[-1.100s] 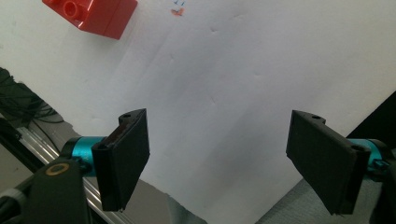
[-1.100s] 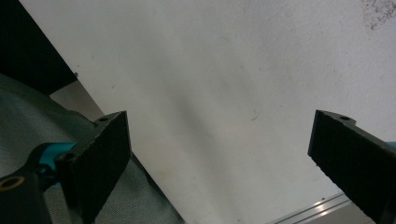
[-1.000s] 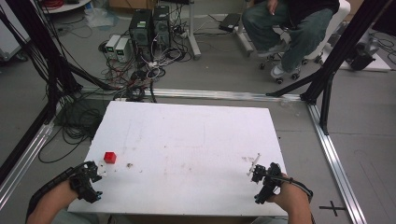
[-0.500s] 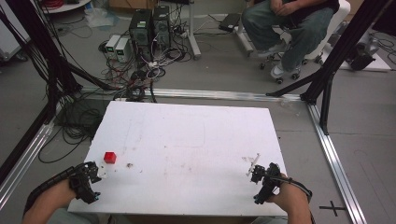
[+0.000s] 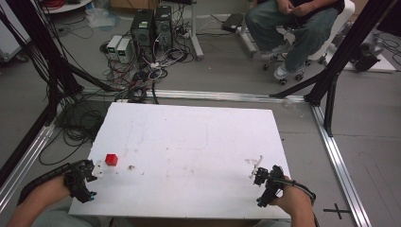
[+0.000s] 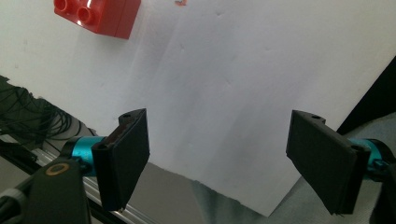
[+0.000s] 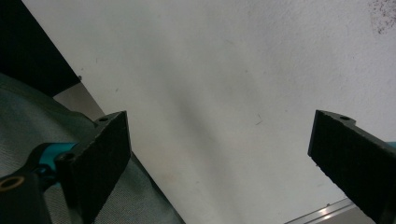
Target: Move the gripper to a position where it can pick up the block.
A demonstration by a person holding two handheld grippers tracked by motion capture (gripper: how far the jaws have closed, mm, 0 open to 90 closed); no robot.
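Observation:
A small red brick (image 5: 111, 160) with studs on top sits on the white table (image 5: 198, 151) near its left edge; the left gripper view shows the red brick (image 6: 98, 16) at top left. My left gripper (image 5: 83, 181) hovers at the table's front left corner, just short of the brick, and in its own view the left gripper (image 6: 229, 156) is open with nothing between the jaws. At the front right edge my right gripper (image 5: 265, 185) is held over bare table; its own view has the right gripper (image 7: 219, 163) wide open and empty.
Metal frame rails (image 5: 331, 142) border the table. Beyond the far edge lie tangled cables (image 5: 142, 80) and computer boxes (image 5: 151, 23) on the floor. A seated person (image 5: 298, 23) is at the back right. Small dark specks (image 5: 131, 167) mark the table.
Both hands have shifted only slightly at the front edge. The red brick has not moved.

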